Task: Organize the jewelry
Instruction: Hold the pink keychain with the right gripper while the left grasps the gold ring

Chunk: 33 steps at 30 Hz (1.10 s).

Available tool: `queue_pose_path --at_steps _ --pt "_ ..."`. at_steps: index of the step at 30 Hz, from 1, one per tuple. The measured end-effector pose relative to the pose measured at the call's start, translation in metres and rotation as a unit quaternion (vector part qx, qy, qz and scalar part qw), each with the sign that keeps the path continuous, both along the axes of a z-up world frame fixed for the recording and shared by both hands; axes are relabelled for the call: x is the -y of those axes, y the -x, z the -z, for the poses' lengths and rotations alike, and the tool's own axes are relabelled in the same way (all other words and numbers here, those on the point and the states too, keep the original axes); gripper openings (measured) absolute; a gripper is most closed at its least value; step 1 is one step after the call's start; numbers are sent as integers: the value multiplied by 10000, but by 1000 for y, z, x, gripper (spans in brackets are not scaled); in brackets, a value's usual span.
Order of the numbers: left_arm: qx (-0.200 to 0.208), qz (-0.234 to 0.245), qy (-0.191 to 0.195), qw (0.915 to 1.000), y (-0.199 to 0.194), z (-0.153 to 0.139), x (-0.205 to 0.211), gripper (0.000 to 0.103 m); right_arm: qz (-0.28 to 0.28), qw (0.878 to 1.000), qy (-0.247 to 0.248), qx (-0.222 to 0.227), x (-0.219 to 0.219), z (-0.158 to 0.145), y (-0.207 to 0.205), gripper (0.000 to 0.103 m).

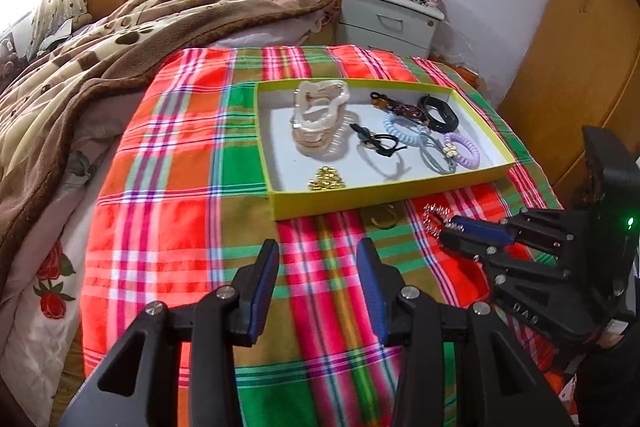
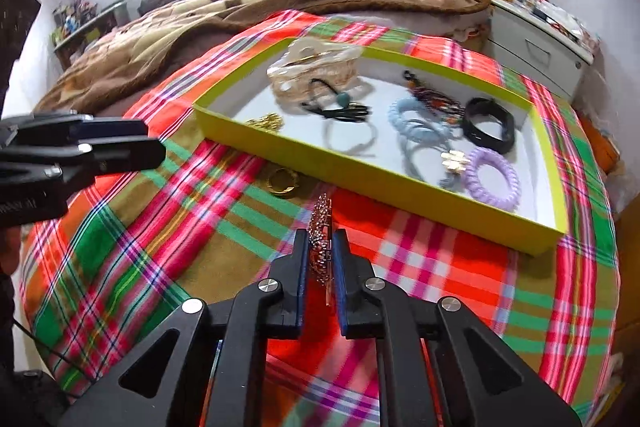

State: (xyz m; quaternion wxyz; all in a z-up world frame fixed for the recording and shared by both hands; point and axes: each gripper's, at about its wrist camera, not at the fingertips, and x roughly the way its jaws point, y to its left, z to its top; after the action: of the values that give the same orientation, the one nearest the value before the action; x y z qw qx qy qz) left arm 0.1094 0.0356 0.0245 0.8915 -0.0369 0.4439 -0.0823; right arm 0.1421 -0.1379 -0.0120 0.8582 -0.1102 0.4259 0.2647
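A yellow-green tray (image 1: 384,193) (image 2: 332,157) sits on the plaid cloth and holds hair ties, coil bands, a black bracelet (image 1: 438,111) (image 2: 490,123), a purple coil band (image 1: 464,151) (image 2: 493,179) and gold beads (image 1: 326,179). My right gripper (image 2: 320,247) (image 1: 446,229) is shut on a sparkly beaded bracelet (image 2: 322,231) (image 1: 434,217), just in front of the tray. A gold ring (image 1: 384,217) (image 2: 283,182) lies on the cloth before the tray. My left gripper (image 1: 318,259) (image 2: 156,143) is open and empty, over the cloth near the ring.
A brown blanket (image 1: 120,39) covers the bed to the left and behind. A white nightstand (image 1: 388,19) stands behind the tray. Wooden wardrobe doors (image 1: 572,67) are at the right.
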Motion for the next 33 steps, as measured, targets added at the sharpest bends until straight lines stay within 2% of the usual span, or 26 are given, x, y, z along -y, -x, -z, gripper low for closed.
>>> queue_pose_path --at_steps 14,22,31,33 --pt "-111 327 -138 9993 -10 5 36 42 647 9974 -320 93 57 -10 -3 11" --pt "-289 466 -13 9985 -18 15 51 42 1022 9937 -450 134 91 -12 -4 11" --pt "-396 280 -216 9986 -37 29 64 42 1263 9902 -547 217 116 -15 1 11" --pt "-399 165 -365 9984 -40 31 66 42 1291 9898 -542 262 119 -16 2 11"
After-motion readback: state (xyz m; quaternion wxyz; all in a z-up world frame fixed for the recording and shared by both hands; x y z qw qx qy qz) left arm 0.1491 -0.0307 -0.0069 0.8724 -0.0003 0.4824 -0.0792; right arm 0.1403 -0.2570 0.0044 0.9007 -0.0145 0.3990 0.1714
